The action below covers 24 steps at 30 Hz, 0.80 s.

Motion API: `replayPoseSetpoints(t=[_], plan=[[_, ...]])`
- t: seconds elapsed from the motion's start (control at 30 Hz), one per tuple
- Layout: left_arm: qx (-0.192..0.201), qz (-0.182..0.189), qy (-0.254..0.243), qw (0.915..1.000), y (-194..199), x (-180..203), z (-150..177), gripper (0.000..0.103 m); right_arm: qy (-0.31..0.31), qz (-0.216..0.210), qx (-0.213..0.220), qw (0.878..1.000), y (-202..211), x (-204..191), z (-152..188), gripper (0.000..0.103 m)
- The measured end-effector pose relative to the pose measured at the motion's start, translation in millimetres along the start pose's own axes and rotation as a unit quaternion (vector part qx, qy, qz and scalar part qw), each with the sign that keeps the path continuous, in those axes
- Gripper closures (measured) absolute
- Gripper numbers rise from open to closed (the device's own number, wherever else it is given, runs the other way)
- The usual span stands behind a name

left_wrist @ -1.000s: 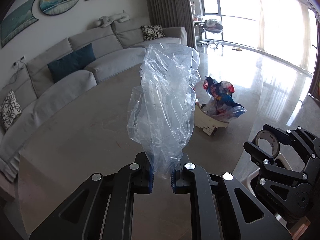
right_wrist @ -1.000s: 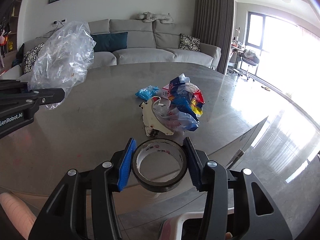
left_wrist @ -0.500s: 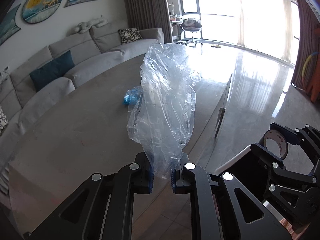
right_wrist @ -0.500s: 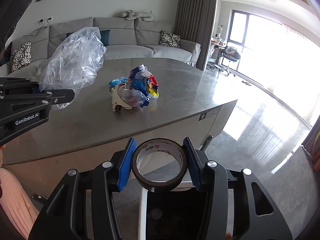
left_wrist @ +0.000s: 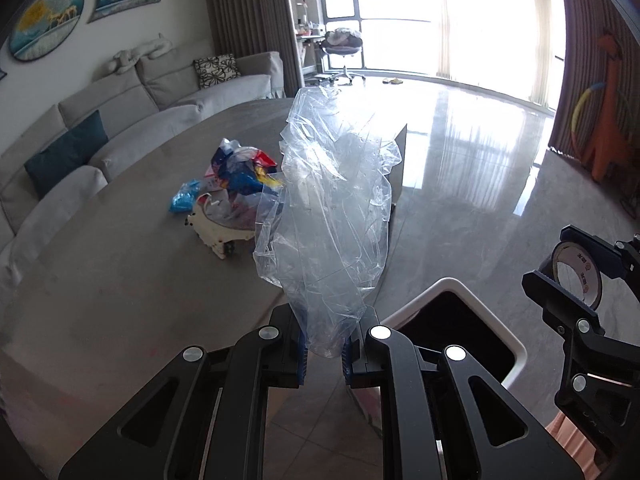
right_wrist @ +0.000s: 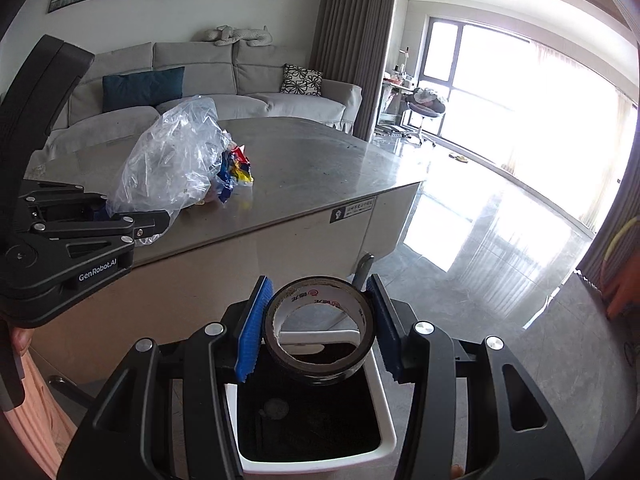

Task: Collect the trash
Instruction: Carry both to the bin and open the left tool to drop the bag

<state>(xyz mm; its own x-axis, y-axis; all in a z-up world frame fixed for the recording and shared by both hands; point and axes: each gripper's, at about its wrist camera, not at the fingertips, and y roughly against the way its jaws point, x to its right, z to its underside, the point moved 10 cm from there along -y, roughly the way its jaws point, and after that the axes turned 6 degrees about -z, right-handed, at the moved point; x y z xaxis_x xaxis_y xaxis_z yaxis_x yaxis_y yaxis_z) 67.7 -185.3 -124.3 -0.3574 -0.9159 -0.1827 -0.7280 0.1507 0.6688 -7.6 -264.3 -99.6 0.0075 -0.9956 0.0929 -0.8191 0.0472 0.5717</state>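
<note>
The clear plastic bag hides part of the trash pile on the table; the pile's separate items are hard to make out. The left gripper is nearly closed, pinching the bag's lower end, over the table edge beside the bin. The right gripper clamps a tape roll by its sides, directly above the bin opening. The bin's near rim is cut off.
</note>
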Motion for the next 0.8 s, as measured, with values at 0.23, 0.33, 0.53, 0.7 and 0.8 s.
replayPoseSetpoints(t=[0.23,0.33,0.53,0.7,0.8], plan=[[-0.031,0.044,-0.021,0.9983,-22,58,18,0.089,-0.021,0.037,-0.016,0.999,10,42,29,0.053],[-0.052,0.061,-0.026,0.9965,-33,76,31,0.089,-0.032,0.048,-0.02,0.998,16,58,39,0.053],[-0.084,0.076,-0.036,0.9929,-49,98,46,0.089,-0.046,0.056,-0.022,0.997,20,70,47,0.053],[-0.098,0.081,-0.052,0.9905,-55,111,60,0.089,-0.053,0.056,-0.023,0.997,18,71,51,0.053],[-0.103,0.084,-0.055,0.9896,-55,115,67,0.088,-0.052,0.054,-0.026,0.997,17,70,53,0.053]])
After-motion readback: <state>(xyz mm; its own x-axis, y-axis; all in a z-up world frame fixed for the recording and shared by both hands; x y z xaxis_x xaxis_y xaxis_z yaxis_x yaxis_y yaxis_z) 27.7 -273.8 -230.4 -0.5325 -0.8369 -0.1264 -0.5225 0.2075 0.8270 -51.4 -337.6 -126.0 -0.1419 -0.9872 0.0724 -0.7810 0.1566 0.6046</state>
